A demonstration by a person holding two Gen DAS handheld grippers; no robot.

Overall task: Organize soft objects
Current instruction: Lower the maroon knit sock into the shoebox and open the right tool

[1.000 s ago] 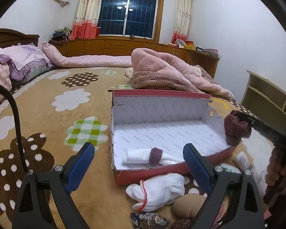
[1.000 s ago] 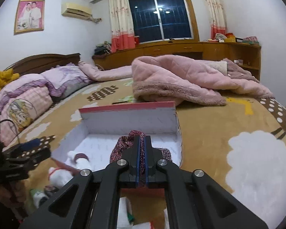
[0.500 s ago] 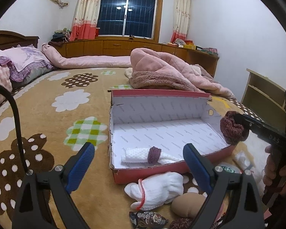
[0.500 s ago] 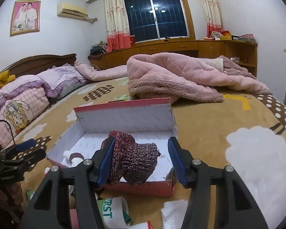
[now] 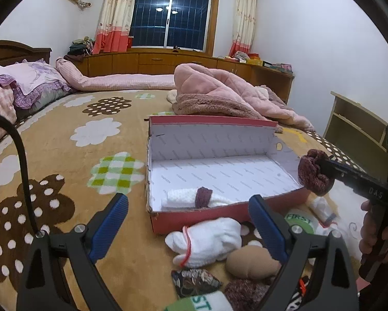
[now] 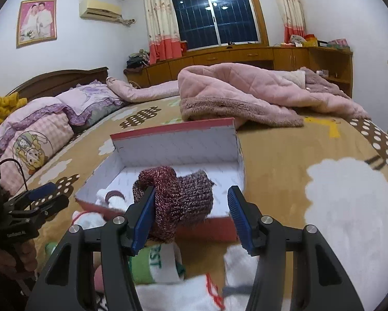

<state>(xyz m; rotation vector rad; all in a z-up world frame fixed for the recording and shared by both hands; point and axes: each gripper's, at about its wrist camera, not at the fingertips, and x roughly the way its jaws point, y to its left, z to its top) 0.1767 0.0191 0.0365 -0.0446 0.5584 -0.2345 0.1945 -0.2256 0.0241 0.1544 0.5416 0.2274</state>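
Over the near right corner of the red shoebox on the bed, the right hand-held gripper stands half open, the maroon knit sock bundle loose against its left pad; the release step looks underway. Next: let it drop inside, beside the rolled white sock. The left hand-held gripper hovers wide open, empty

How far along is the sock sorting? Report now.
Done: one white rolled sock lies in the red box. In hand: a maroon knit sock sits between the open jaws of the right gripper, above the box's near wall. Remaining: white sock bundle, tan bundle and green-and-white FIRST sock on the bedspread; left gripper open, empty.
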